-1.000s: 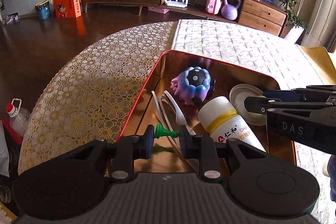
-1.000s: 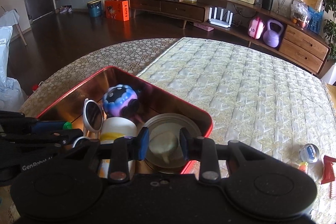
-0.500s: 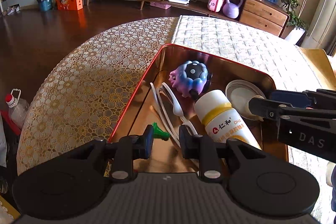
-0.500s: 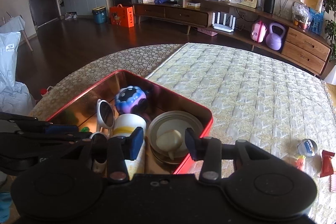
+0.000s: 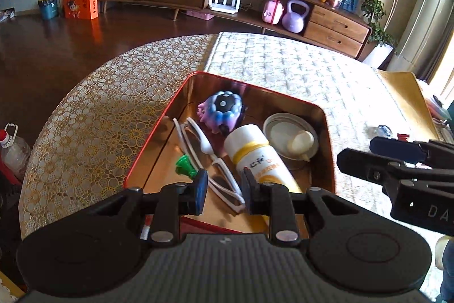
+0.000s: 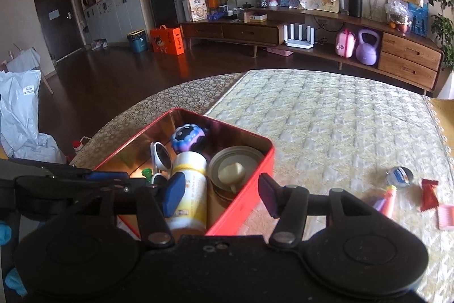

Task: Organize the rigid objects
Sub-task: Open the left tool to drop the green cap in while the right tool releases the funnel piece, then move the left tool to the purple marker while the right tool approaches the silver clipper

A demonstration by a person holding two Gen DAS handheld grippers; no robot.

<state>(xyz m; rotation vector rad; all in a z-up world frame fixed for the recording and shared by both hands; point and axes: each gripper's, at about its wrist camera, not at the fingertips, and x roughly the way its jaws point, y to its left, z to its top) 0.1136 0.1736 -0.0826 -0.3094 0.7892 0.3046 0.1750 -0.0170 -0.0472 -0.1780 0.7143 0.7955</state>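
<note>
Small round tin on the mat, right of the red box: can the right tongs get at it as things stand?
Probably yes. The tin lies in the open on the mat, outside the red box, with only small wrappers beside it. The right tongs are empty, opening, and nothing stands between.

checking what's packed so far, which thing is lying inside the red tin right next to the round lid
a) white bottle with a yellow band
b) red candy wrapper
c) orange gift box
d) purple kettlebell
a: the white bottle with a yellow band lies on its side inside the red tin, right beside the round lid.
</note>
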